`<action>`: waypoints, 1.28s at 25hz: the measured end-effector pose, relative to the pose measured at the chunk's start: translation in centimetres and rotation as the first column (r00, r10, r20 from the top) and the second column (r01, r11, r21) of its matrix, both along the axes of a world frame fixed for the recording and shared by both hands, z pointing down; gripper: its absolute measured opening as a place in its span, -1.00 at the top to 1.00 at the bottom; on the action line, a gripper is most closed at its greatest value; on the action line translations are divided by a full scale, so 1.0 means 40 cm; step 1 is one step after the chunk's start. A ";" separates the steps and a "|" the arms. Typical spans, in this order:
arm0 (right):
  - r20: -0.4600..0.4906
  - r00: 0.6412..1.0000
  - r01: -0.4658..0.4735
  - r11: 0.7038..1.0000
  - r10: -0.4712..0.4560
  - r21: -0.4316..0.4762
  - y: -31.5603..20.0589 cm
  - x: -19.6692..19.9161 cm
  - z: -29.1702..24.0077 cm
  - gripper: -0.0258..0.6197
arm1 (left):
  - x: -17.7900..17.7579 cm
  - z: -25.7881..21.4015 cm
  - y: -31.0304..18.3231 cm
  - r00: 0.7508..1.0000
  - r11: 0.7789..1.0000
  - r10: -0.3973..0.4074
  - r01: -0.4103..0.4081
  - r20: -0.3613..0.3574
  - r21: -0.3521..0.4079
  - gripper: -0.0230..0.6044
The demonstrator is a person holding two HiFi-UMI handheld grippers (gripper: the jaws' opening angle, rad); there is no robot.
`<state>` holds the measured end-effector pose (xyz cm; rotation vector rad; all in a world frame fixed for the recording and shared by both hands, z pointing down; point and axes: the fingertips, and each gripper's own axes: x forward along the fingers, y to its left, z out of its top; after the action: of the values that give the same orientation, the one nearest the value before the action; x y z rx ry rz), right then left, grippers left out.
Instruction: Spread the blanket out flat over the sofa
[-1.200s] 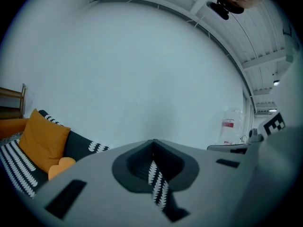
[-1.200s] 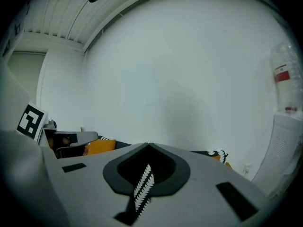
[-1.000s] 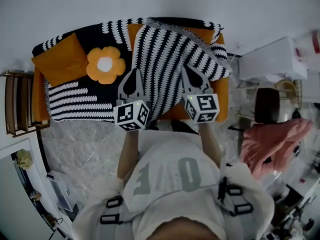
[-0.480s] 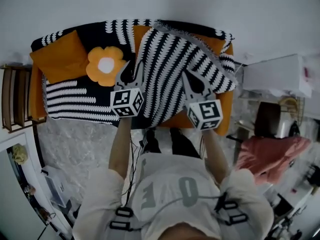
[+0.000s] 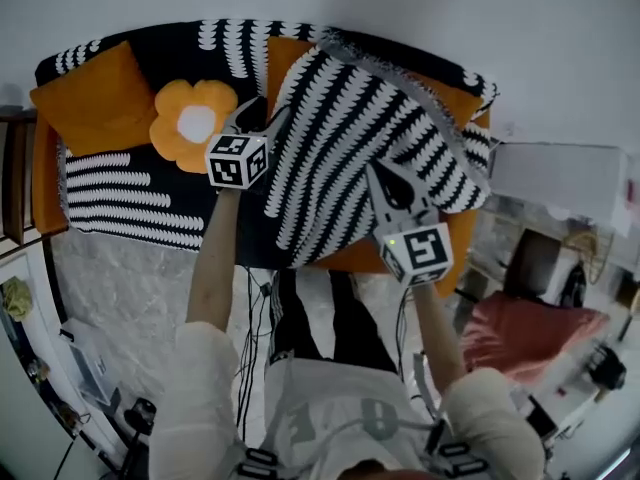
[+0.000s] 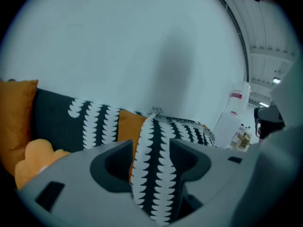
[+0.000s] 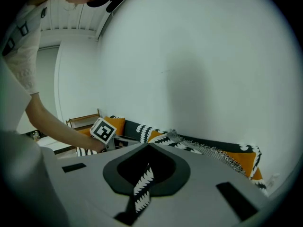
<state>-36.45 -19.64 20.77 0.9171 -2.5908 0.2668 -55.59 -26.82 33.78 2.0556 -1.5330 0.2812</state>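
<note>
Nearest me, at the lower right of the head view, my right gripper (image 5: 374,171) is clenched on a narrow fold of the blanket (image 5: 350,138). Its own view shows the striped strip pinched where the fingers (image 7: 163,171) meet.

Further up and to the left, my left gripper (image 5: 258,116) has just been opening and stands released, fingers (image 6: 111,167) wide apart. A ridge of the same blanket runs between them; I can't tell whether it brushes either side.

The black-and-white blanket lies flat on the left part of the orange sofa (image 5: 455,230) and humps up in the middle, reaching the backrest.

I count two grippers, one blanket as far as I can tell, and two cushions. These are a square orange cushion (image 5: 85,103) at upper left and a flower-shaped cushion (image 5: 190,123) just beside it, both on the blanket.
</note>
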 end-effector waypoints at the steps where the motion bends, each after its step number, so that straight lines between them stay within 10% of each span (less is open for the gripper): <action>1: -0.009 1.000 0.009 1.000 -0.009 -0.014 0.006 -0.001 0.019 0.90 | 0.000 0.027 -0.005 1.000 0.999 0.023 -0.024 -0.018 -0.022 0.21; 8: -0.053 0.998 0.033 0.995 -0.038 -0.092 0.032 -0.010 0.107 0.90 | -0.017 0.192 -0.057 0.997 0.983 0.034 -0.046 -0.068 -0.179 0.31; 20: -0.080 0.992 0.083 0.991 -0.092 -0.108 0.029 -0.018 0.115 0.90 | 0.017 0.153 -0.037 0.973 0.969 0.091 -0.136 -0.210 -0.207 0.88; 32: -0.196 0.958 0.209 0.978 -0.209 -0.022 -0.013 -0.073 0.029 0.90 | 0.096 0.054 0.031 0.992 0.987 0.040 -0.057 -0.118 -0.151 0.89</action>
<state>-39.39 -20.17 21.92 0.6271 -2.4755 0.1122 -51.73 -25.59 35.94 1.9553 -1.3517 0.2858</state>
